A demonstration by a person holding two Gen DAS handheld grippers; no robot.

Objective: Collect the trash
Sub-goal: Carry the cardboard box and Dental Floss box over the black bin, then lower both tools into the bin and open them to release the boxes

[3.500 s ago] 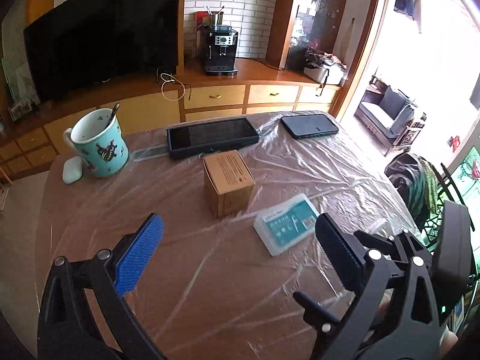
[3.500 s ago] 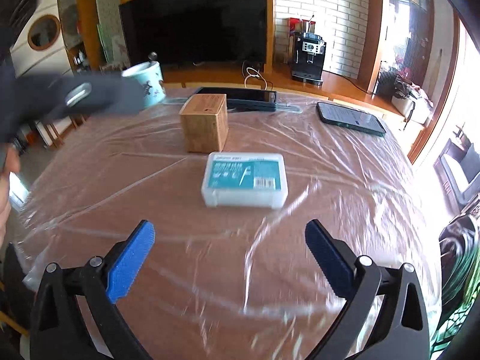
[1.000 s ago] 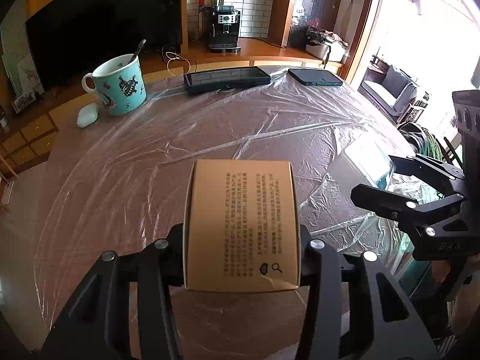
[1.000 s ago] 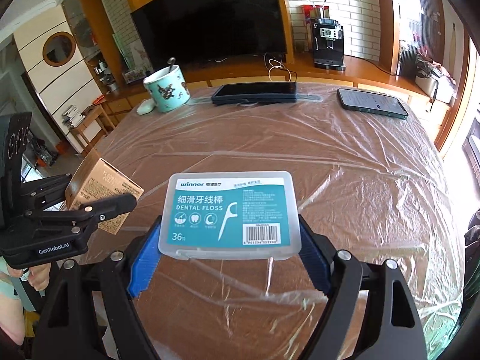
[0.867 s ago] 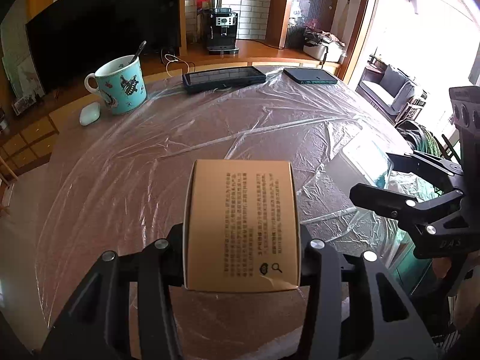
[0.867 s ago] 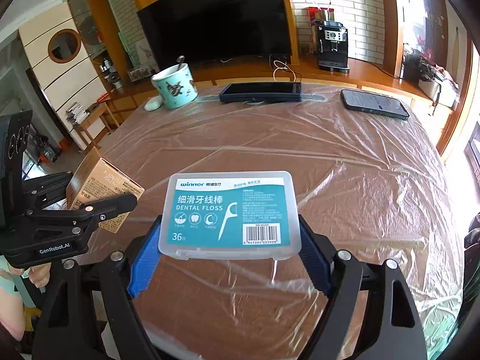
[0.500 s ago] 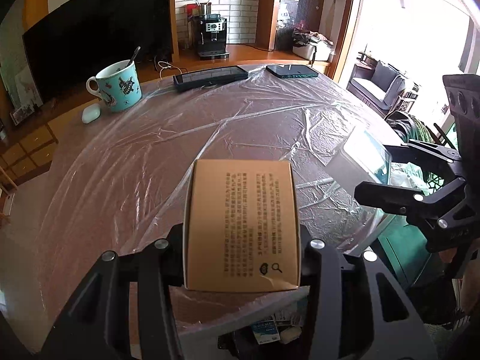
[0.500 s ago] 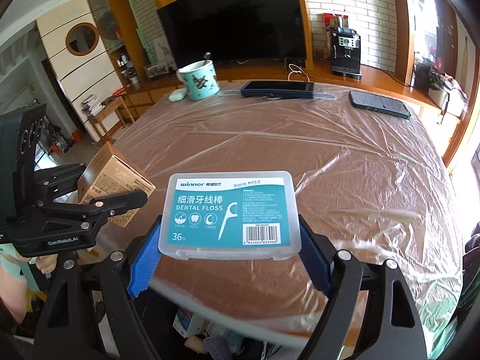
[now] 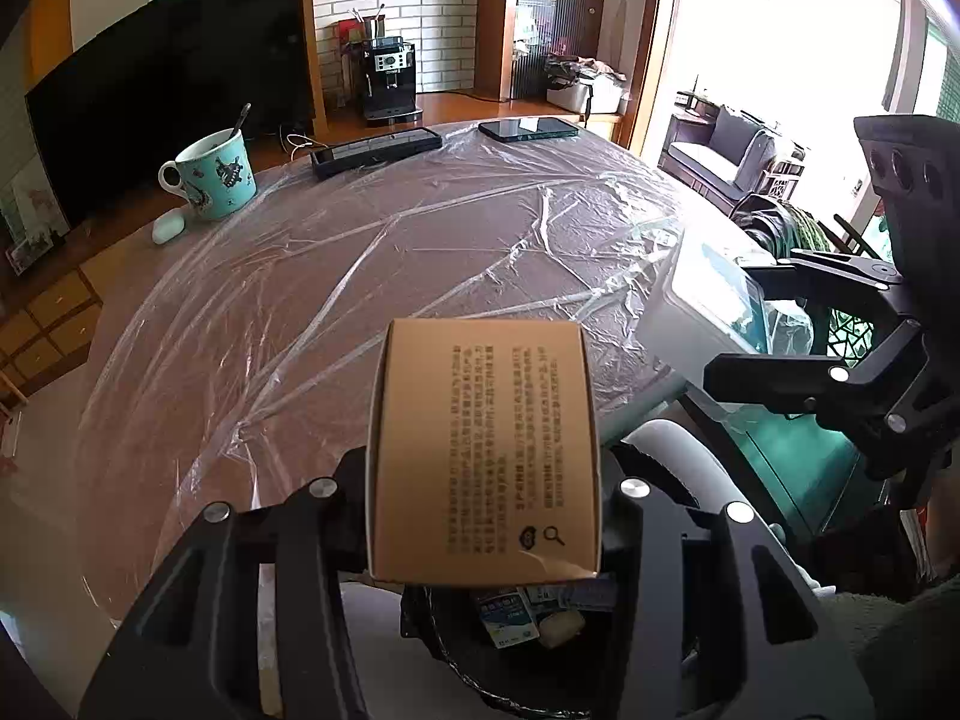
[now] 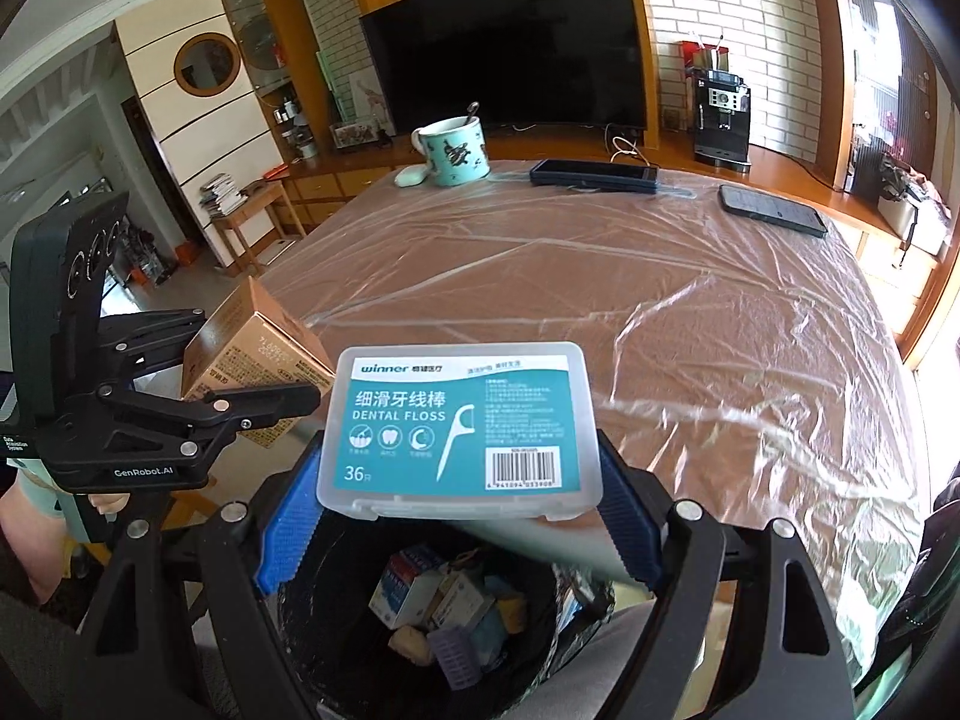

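Note:
My left gripper [image 9: 483, 474] is shut on a brown cardboard box [image 9: 483, 444], held past the table's near edge above a black-lined trash bin [image 9: 456, 660]. That box [image 10: 252, 354] and the left gripper [image 10: 270, 405] also show at the left of the right wrist view. My right gripper [image 10: 459, 516] is shut on a clear dental floss box [image 10: 459, 426] with a teal label, over the same trash bin [image 10: 312, 624], which holds several small packets. In the left wrist view the floss box [image 9: 702, 306] sits at the right in the right gripper [image 9: 774, 324].
The table [image 9: 372, 252] is round and covered in clear plastic film. At its far side stand a teal mug [image 9: 213, 183] with a spoon, a white mouse [image 9: 168, 231], a dark tablet [image 9: 375, 150] and a phone [image 9: 528, 128]. A person's hand [image 10: 42, 516] holds the left gripper.
Both grippers have drawn back from over the table toward its near edge, keeping their boxes. The trash bin has come into view below them.

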